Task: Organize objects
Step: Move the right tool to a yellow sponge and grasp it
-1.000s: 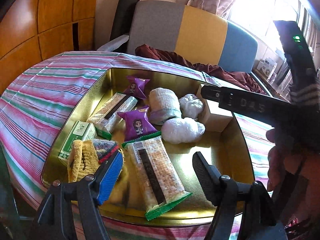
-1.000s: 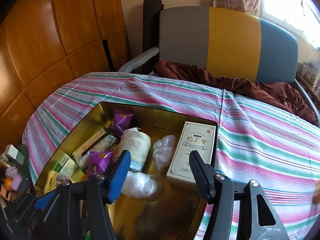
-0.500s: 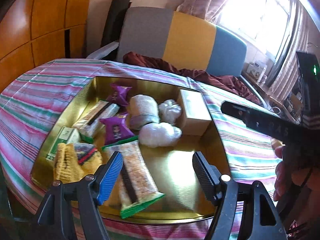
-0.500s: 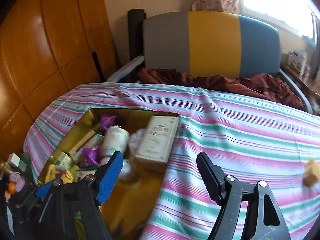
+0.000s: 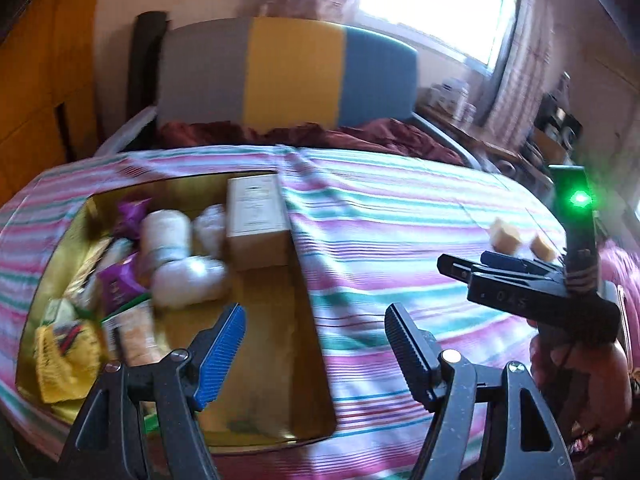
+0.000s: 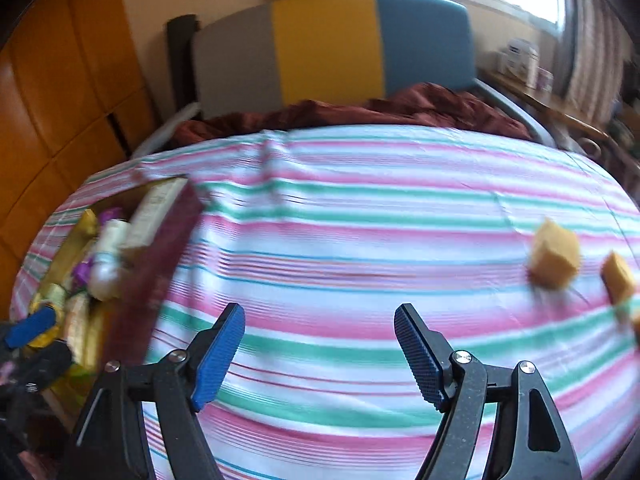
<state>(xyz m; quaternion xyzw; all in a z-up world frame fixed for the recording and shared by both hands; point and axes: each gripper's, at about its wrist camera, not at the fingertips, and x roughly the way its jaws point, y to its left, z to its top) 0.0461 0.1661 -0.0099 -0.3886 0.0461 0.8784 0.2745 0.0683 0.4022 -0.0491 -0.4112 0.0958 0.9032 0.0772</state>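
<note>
a: why did both claws hang empty over the counter [image 6: 360, 208]?

b: my guess is they were between items. the right claw [image 6: 320, 348] was released, jaws just having spread wider with nothing between them, and it pointed down at the bare striped cloth. the left claw [image 5: 316, 344] was also released and held nothing, poised over the near right corner of the gold tray [image 5: 312, 408].

a: and the things being sorted?

b: most already lay in the tray, crowded toward its left and far side — probably to leave the near right floor free for what was left. the cream box [image 5: 256, 216] sat against the tray's far right wall, likely because its flat sides fit snugly there.

a: counts?

b: one cream box, one pale roll [image 5: 164, 236] beside it, two white wrapped lumps [image 5: 188, 280], and two purple packets [image 5: 120, 288]. the flat snack bars and the yellow knit thing at the tray's near left were too blurred to count surely.

a: anything still out?

b: two tan cubes [image 6: 556, 256] stood on the cloth well to the right, close together, with the edge of a third thing at the frame's border — i couldn't tell what. i'd judge the right claw was bound for those.
</note>
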